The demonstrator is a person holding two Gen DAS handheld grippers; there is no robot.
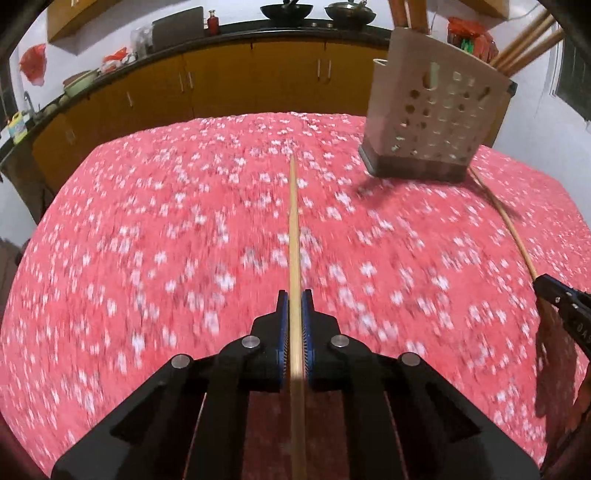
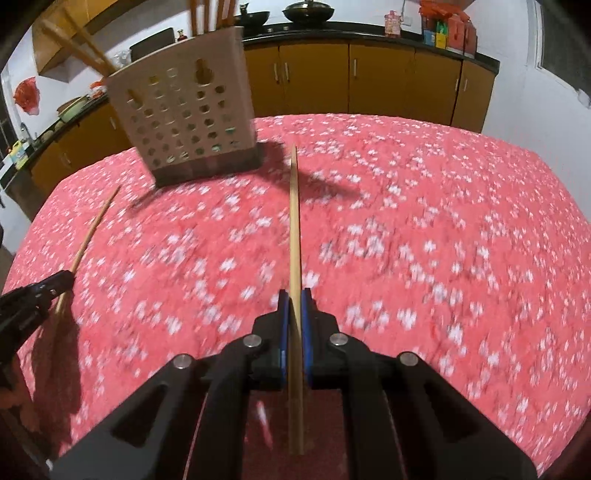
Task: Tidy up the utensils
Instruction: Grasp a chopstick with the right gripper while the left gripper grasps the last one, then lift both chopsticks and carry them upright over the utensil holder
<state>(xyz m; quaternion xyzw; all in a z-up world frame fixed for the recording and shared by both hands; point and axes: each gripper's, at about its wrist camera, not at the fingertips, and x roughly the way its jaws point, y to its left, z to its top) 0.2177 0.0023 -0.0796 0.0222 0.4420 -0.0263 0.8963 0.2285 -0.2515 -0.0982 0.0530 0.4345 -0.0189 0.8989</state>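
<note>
Two grippers each pinch one chopstick. The left gripper has its blue pads squeezed tight on a wooden stick, the left chopstick, which pokes straight out in front of it over the table. The right gripper is squeezed tight the same way on the right chopstick, which also sticks out ahead, past its tips.

Both grippers point forward and down at the table, which has a red cloth with small white flowers. They sit side by side but apart; each one shows at the edge of the other's view, with its stick.

Ahead of the left gripper, off to its right, stands the holder, a pale box full of round holes. Seen from the right gripper, the holder is ahead and to the left. More chopsticks already stand in it, leaning out of the top. Nothing lies on the cloth between the sticks and the holder.

Behind the table are brown cupboards with dark pans on top.
</note>
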